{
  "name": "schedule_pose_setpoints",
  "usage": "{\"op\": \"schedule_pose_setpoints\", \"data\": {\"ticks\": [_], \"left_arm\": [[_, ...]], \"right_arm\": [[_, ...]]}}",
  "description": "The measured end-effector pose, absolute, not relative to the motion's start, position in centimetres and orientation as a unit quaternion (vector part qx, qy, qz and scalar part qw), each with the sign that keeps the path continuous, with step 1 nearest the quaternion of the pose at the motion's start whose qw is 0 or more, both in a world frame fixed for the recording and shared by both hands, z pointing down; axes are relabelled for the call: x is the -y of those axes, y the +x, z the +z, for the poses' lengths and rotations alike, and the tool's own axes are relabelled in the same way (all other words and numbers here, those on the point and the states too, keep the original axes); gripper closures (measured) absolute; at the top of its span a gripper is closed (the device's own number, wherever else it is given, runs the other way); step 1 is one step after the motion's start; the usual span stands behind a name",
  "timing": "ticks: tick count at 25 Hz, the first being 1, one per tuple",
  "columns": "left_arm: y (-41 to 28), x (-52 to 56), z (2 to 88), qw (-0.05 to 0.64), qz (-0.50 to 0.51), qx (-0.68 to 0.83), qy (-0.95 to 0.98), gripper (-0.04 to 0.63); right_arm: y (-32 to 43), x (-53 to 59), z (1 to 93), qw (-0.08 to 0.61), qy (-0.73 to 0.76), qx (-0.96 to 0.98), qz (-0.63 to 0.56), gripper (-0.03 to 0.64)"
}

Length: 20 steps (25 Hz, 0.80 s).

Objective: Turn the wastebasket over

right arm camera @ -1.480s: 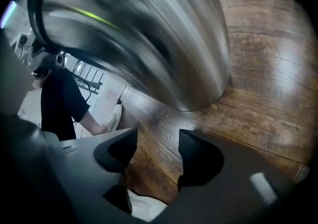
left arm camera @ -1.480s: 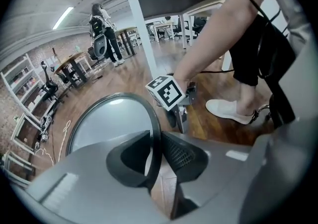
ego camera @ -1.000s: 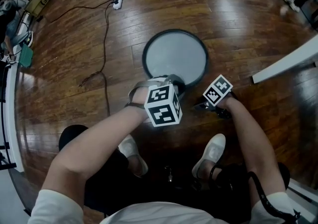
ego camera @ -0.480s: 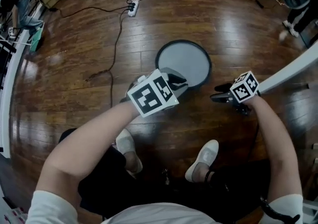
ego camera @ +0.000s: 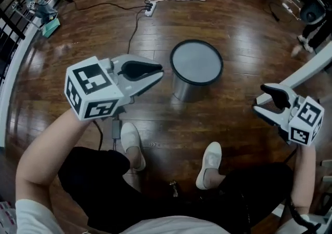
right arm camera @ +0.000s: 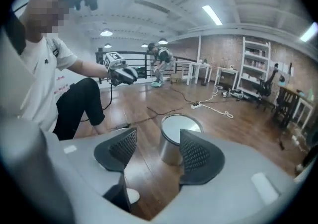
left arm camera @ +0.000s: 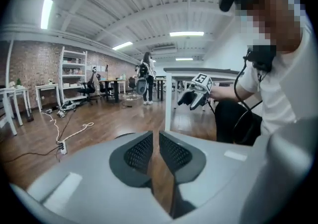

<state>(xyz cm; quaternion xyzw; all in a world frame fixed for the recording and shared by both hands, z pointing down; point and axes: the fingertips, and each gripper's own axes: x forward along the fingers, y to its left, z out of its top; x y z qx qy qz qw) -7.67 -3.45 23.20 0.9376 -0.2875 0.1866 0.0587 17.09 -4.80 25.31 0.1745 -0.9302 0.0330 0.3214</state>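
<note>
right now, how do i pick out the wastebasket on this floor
Start at the dark wooden floor, ahead of the person's white shoes. The wastebasket stands alone: a shiny metal cylinder with a flat pale top ringed in black, unlike the thin cables nearby.

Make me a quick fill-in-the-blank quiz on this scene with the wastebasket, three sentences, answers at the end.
1. The wastebasket stands on a ____ floor.
2. The left tongs are ____, with nothing between them.
3. The person's shoes are ____.
Missing words: wooden; shut; white.
</note>
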Motion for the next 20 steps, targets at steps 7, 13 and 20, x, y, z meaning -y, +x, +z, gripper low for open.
{"op": "schedule_pose_setpoints", "data": {"ticks": [7, 13, 20], "left_arm": [[-7.4, -5.5, 19.6, 0.070, 0.115, 0.323, 0.937, 0.555], [-4.5, -10.8, 19.1, 0.044, 0.146, 0.321, 0.935, 0.555], [-3.2, -12.2, 21.1, 0.051, 0.128, 0.358, 0.923, 0.555]], "right_arm": [[17.0, -2.9, 19.7, 0.220, 0.166, 0.961, 0.019, 0.342], [17.9, -5.4, 20.2, 0.204, 0.134, 0.969, 0.031, 0.339], [18.2, -6.4, 21.3, 0.201, 0.125, 0.972, 0.009, 0.342]]}}
